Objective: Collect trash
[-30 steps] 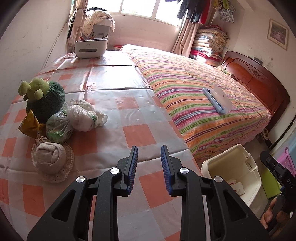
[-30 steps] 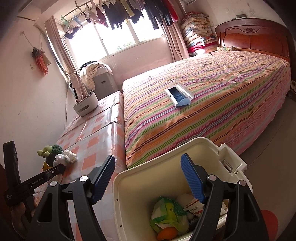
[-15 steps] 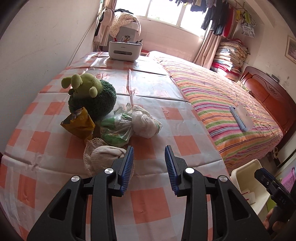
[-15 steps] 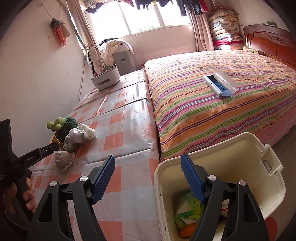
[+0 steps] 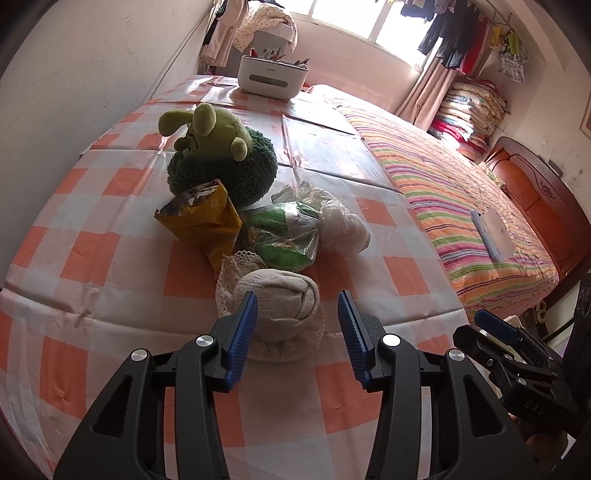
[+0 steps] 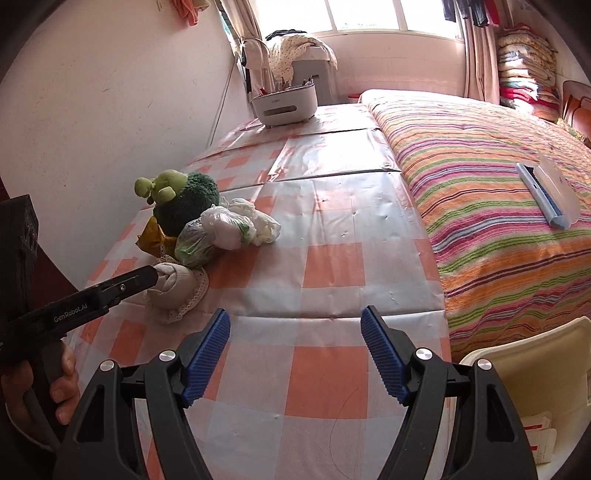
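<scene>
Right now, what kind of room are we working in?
Most likely a bedroom in a home: a bed with a striped cover and wooden headboard, folded quilts stacked in the corner, and laundry hanging by the window.

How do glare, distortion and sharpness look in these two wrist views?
Left wrist view: the window is blown out, fisheye bending curves the checked tablecloth, dark corners; the rolled sock and snack bags are sharp. Right wrist view: the window is overexposed, sheen on the tablecloth, the striped bedspread is bowed; no evident motion blur.
</scene>
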Motion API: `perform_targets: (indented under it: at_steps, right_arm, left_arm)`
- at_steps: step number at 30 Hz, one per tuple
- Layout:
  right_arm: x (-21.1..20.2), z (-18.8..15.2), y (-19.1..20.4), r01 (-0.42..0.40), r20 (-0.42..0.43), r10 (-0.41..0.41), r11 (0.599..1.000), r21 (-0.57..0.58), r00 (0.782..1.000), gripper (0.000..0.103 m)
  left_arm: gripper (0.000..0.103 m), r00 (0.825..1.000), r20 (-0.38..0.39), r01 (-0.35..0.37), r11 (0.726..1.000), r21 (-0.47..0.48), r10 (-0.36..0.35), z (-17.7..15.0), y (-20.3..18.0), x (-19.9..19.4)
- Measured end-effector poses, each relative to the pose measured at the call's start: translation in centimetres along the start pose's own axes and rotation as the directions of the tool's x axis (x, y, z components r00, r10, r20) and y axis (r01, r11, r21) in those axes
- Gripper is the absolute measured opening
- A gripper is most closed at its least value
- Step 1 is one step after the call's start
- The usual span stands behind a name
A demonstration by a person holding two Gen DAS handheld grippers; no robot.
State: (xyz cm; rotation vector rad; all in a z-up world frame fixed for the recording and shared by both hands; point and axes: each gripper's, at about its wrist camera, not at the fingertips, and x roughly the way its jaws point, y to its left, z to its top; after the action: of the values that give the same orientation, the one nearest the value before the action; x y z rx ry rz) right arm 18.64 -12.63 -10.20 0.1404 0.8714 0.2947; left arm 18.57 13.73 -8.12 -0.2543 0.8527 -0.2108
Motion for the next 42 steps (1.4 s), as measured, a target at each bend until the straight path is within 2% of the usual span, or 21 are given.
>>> perform_targets:
  at_steps: [7, 17, 24, 27, 32, 42]
  right_arm:
    - [3.1, -0.5, 1.9, 0.003, -0.098, -0.009, 0.998, -0.063, 0.995, 0.071]
    - [6.4, 0.0, 2.8, 0.011, -0.152, -0.025, 0.996, -0.086, 0.988, 0.071]
    - [7.9, 0.8, 3.6, 0.080, -0.125, -0.096, 0.988, -0.128, 0.987, 0.072]
    - [8.8, 1.3, 4.0, 0.096, -0.135, -0.116, 0.985, -0.142, 0.984, 0.085]
    - [10.4, 2.3, 4.2, 0.133, -0.152, -0.156, 0.980, -0.147, 0.976, 0.096]
    - [11.6, 3.5, 3.5, 0.157, -0.149, -0.175, 0.980, -0.124, 0.973, 0.096]
  left_arm:
    - [0.052, 1.000, 0.000, -0.011, 0.999, -0.036, 0.011, 0.5, 0.7, 1.0]
    - [0.064, 0.999, -0.008, -0.033, 0.998, -0.046, 0.032, 0.8, 0.6, 2.0]
    - [0.059, 0.997, -0.004, -0.078, 0.996, -0.046, 0.078, 0.8, 0.7, 2.7]
    - [0.057, 0.997, -0.003, -0.083, 0.995, -0.059, 0.083, 0.8, 1.1, 3.0]
    - [0.056, 0.995, 0.005, -0.095, 0.994, -0.053, 0.096, 0.9, 1.0, 3.2]
    - [0.053, 0.990, 0.033, -0.136, 0.991, -0.019, 0.137, 1.0, 0.2, 3.6]
